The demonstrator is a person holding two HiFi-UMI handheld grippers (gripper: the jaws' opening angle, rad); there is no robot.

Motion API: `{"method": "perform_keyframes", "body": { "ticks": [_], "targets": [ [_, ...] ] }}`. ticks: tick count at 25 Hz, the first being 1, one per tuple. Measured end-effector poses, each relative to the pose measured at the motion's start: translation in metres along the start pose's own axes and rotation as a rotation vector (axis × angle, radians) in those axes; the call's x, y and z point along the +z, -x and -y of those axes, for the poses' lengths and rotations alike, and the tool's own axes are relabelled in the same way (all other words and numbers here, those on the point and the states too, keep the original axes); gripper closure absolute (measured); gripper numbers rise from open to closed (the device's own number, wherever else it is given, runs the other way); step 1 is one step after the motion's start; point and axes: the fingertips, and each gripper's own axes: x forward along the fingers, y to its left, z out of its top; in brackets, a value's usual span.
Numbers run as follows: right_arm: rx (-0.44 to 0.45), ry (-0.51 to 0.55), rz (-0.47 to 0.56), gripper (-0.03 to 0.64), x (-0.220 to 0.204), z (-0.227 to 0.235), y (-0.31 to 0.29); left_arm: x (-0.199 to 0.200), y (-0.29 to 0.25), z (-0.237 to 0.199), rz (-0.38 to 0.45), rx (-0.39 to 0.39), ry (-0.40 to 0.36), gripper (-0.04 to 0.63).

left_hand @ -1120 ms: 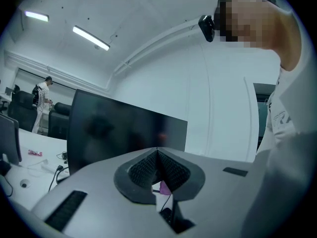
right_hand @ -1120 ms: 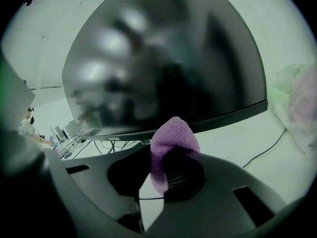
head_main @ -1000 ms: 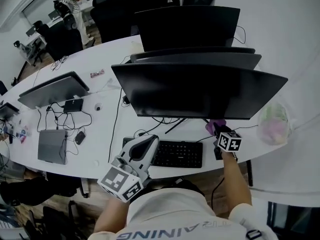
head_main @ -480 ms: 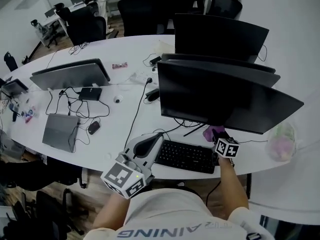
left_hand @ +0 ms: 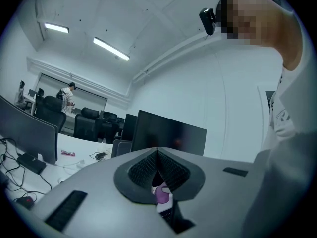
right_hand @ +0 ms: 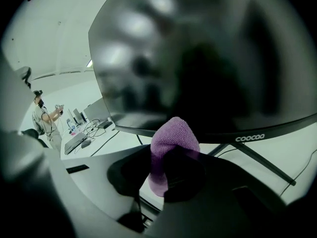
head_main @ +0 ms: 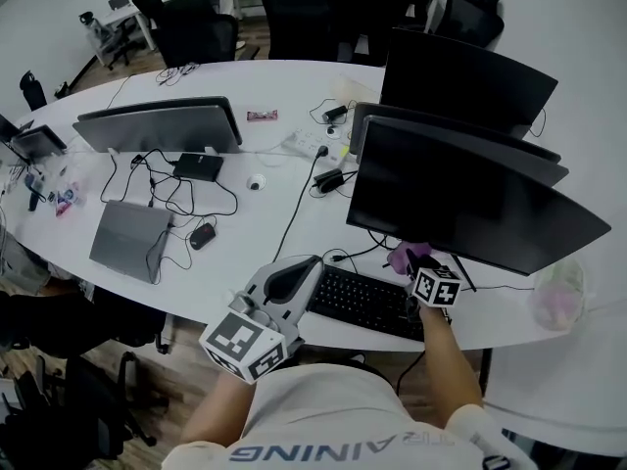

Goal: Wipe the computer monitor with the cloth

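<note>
In the head view, your left gripper (head_main: 310, 264) hangs over the desk (head_main: 245, 238) edge beside the keyboard (head_main: 364, 302), away from the work. Your right gripper (head_main: 415, 262) carries the purple cloth (head_main: 402, 256) just under the lower edge of the near monitor (head_main: 470, 199).

In the left gripper view, the left gripper (left_hand: 157, 155) has its jaws meeting at the tips with nothing gripped. A bit of purple shows through the gap below them, and I judge it to be the cloth further off.

In the right gripper view, the right gripper (right_hand: 164, 168) is clamped on the cloth (right_hand: 171, 135). A rounded wad pokes out toward the monitor (right_hand: 208, 58), close beneath its bottom bezel; I cannot tell whether it touches.

Only a short nub of cloth sticks out past the jaws. If you press at a slant, the hard jaw tips could meet the panel and scratch it. Pushing hard on a screen held by that thin stand (right_hand: 260, 160) could rock it backward. A loose grip could let the wad slide out mid-stroke.
</note>
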Motion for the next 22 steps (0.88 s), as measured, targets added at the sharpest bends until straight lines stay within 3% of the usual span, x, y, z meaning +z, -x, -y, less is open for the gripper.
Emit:
{"method": "perform_keyframes", "body": {
  "ticks": [11, 22],
  "targets": [
    [0.076, 0.057, -0.021, 0.552, 0.004, -0.072, -0.039, 0.002, 0.043, -0.047, 0.021, 0.077, 0.03, 0.592],
    [0.125, 0.091, -0.042, 0.552, 0.008, -0.132, -0.072, 0.0, 0.069, -0.08, 0.022, 0.107, 0.061, 0.592]
  ]
}}
